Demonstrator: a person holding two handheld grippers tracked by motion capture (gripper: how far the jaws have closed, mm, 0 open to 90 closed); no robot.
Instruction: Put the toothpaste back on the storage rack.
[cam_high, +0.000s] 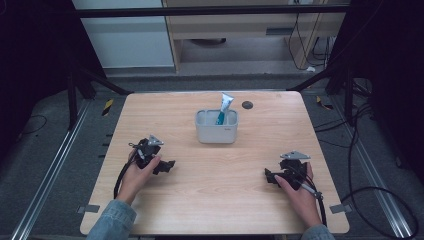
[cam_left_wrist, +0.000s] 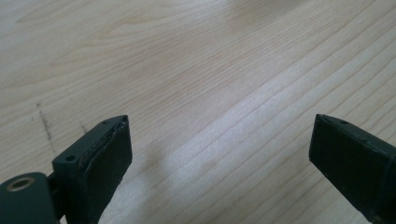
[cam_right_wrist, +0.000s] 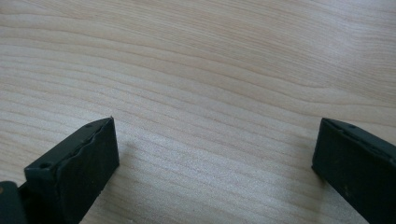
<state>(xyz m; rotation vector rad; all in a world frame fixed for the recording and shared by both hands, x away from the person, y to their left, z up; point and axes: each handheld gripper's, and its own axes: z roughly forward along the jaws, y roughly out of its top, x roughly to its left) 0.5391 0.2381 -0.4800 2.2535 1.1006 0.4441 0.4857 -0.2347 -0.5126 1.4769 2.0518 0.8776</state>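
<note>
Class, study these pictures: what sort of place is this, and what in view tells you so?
Probably a lab or workshop recording station. A bare wooden table stands inside a dark metal frame, loose cables trail over the grey floor, and a person holds the left gripper and right gripper.

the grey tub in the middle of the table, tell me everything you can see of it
The small light-grey rectangular plastic-looking tub stands upright and open-topped on the pale wooden table, at its middle toward the far edge. Its corners are rounded and a small dark mark shows on the front wall. A white and blue tube stands in it, leaning and poking above the rim. Both hand-held grippers are well apart from it.
</note>
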